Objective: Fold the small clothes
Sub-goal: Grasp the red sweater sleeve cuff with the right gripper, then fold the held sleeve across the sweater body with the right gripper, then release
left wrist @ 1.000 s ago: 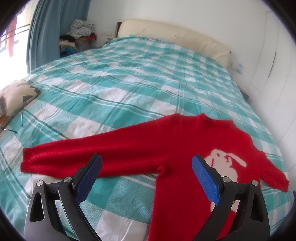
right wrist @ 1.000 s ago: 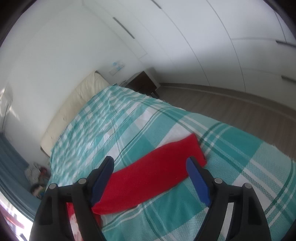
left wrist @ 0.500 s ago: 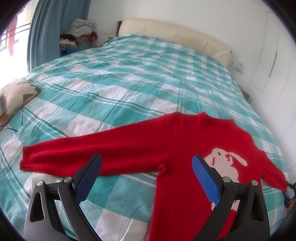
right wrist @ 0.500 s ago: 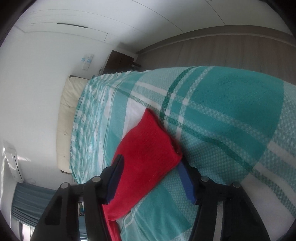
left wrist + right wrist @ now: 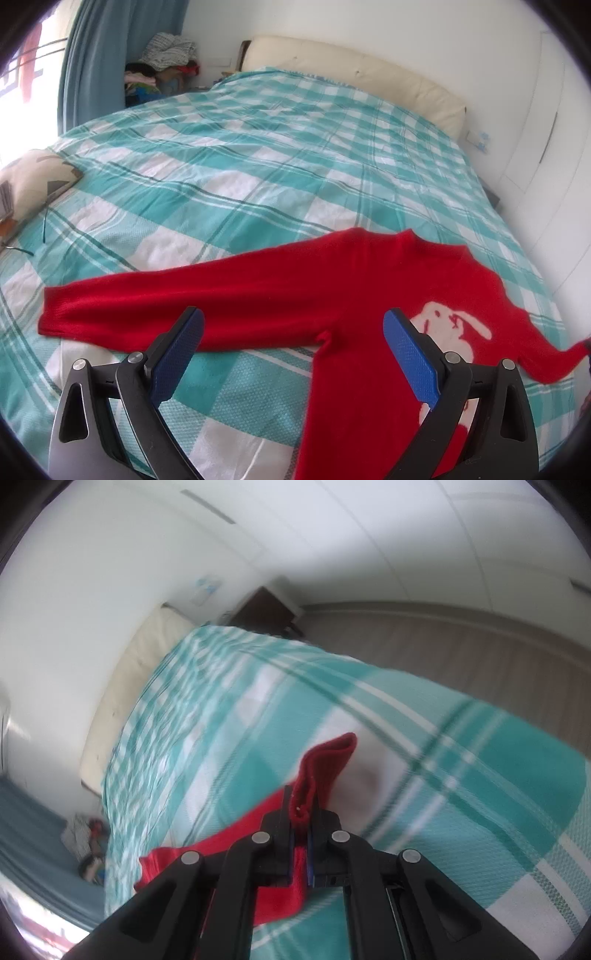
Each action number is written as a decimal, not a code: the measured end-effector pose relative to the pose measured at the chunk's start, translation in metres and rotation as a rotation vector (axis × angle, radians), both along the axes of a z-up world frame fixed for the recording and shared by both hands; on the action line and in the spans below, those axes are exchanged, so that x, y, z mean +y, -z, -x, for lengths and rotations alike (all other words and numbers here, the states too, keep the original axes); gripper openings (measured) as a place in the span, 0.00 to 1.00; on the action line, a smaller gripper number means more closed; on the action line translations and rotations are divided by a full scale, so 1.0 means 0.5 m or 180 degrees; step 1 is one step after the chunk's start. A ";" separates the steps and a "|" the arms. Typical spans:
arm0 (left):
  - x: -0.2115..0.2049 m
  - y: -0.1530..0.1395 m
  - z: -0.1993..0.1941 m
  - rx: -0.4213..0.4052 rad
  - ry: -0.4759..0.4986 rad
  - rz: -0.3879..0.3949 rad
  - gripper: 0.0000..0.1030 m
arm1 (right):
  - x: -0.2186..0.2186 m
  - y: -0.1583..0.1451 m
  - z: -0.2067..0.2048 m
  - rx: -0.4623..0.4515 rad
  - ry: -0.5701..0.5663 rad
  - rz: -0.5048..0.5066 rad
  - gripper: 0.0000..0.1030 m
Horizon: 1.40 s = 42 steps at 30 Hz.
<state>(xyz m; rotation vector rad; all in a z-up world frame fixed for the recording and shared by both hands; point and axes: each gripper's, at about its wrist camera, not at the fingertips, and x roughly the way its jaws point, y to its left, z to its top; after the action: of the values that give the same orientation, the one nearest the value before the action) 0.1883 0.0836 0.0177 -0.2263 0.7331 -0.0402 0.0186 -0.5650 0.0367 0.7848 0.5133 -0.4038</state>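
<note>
Bed (image 5: 258, 155): right gripper (image 5: 302, 805) (blurred) pinches sleeve (image 5: 325, 760).

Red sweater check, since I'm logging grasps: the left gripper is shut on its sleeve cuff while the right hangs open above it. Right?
Swapped. The right wrist view shows the right gripper shut on the red sweater's sleeve cuff; the left wrist view shows the left gripper open above it.

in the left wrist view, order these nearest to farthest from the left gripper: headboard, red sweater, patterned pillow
1. red sweater, right under the left gripper
2. patterned pillow, left edge of the bed
3. headboard, far end by the wall
</note>
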 end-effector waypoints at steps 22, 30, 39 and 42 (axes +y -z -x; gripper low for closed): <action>0.097 -0.003 -0.013 0.0097 -0.0399 0.0379 0.95 | 0.799 -0.028 -0.324 0.0222 -0.3458 0.1159 0.58; 0.057 0.014 -0.011 0.0188 -0.0304 0.0205 0.95 | 0.602 0.008 -0.141 0.0373 -0.2911 0.1669 0.66; 0.003 0.039 -0.013 0.0277 -0.0127 -0.0137 0.95 | 0.381 0.061 -0.020 0.0366 -0.1785 0.1021 0.71; -0.002 0.037 -0.009 0.0249 -0.0093 -0.0186 0.95 | 0.373 0.047 -0.030 0.0293 -0.1644 0.1079 0.71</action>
<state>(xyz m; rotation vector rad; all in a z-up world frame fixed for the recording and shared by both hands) 0.1930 0.0826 -0.0009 -0.1836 0.8077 0.0179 0.0338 -0.3783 0.0133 0.2881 0.6890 -0.0413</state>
